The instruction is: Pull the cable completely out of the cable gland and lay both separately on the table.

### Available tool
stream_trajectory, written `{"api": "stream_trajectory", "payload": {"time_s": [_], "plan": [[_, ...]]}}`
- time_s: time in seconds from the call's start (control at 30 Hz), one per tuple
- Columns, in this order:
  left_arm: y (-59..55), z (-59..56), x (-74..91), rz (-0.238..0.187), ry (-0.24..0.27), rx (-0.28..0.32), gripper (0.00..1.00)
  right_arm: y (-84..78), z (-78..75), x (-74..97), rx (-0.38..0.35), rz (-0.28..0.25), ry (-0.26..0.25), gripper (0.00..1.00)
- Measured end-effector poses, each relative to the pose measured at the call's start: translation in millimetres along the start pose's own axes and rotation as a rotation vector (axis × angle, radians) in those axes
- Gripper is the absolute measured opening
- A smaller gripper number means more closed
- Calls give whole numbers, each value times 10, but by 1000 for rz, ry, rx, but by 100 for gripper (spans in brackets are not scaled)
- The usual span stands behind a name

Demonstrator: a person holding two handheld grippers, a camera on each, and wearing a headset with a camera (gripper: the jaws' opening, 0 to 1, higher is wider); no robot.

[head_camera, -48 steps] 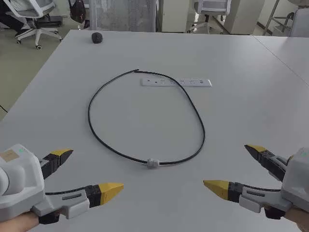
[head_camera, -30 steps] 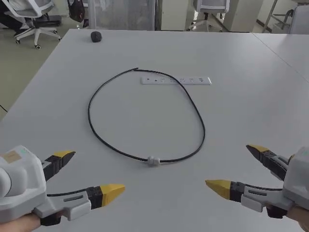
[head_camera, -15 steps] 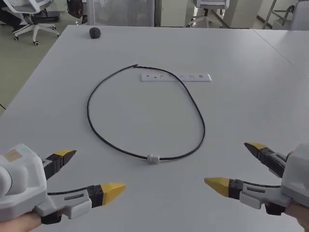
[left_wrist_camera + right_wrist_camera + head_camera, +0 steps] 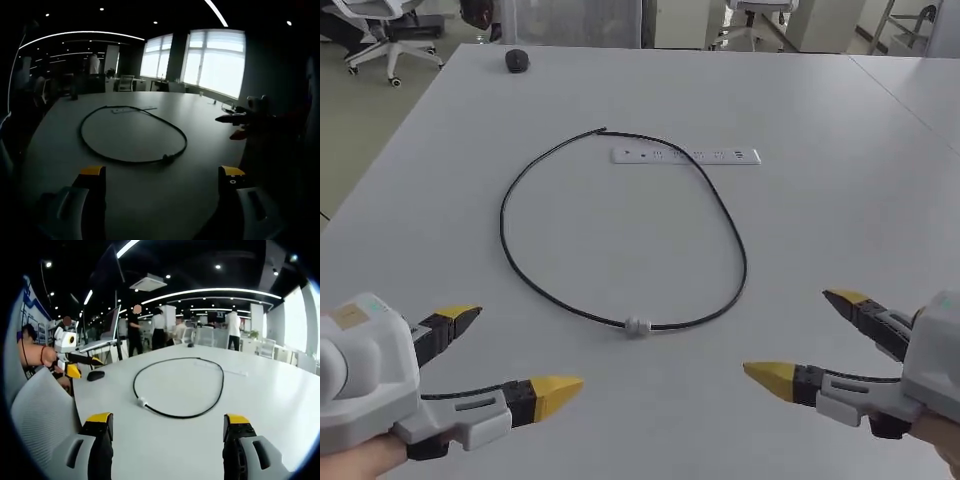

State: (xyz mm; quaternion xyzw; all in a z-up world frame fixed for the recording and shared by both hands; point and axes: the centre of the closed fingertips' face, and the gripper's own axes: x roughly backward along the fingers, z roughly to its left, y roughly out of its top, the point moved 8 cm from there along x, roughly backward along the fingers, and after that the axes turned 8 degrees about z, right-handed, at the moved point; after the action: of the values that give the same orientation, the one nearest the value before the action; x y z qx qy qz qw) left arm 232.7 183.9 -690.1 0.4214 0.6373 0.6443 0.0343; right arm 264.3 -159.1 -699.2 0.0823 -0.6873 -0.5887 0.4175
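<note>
Nothing on the table has shifted since the earlier pictures; the headset has tipped a little, so the whole scene sits slightly higher in the head view, and both grippers hover about where they were.

The small pale cable gland (image 4: 637,326) is threaded on the black cable (image 4: 502,222), at the near side of the wide loop the cable makes on the white table (image 4: 840,180). The loop's far side crosses a white power strip (image 4: 685,155), with one cable end lying just left of it. Laid out flat like this, the gland is the nearest part to reach, with free cable on either side to grip.

The left gripper (image 4: 520,348) and the right gripper (image 4: 790,332) hang above the near edge, well apart, one on each side of the gland and touching nothing. Both have their yellow-tipped jaws spread wide and empty. This reads as a ready stance: one tool likely pins the gland while the other draws the cable through. No part of the task is done yet.

Farther off, a small dark object (image 4: 517,61) rests near the far edge, with office chairs (image 4: 380,25) beyond.
</note>
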Motion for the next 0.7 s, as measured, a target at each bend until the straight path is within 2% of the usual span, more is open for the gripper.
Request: {"api": "stream_trajectory", "payload": {"time_s": [0.37, 0.7], "plan": [[4, 28, -15, 4, -3, 2, 93, 69, -22, -59, 21, 11, 13, 90], [6, 52, -9, 11, 0, -7, 93, 70, -8, -69, 36, 24, 28, 88]]}}
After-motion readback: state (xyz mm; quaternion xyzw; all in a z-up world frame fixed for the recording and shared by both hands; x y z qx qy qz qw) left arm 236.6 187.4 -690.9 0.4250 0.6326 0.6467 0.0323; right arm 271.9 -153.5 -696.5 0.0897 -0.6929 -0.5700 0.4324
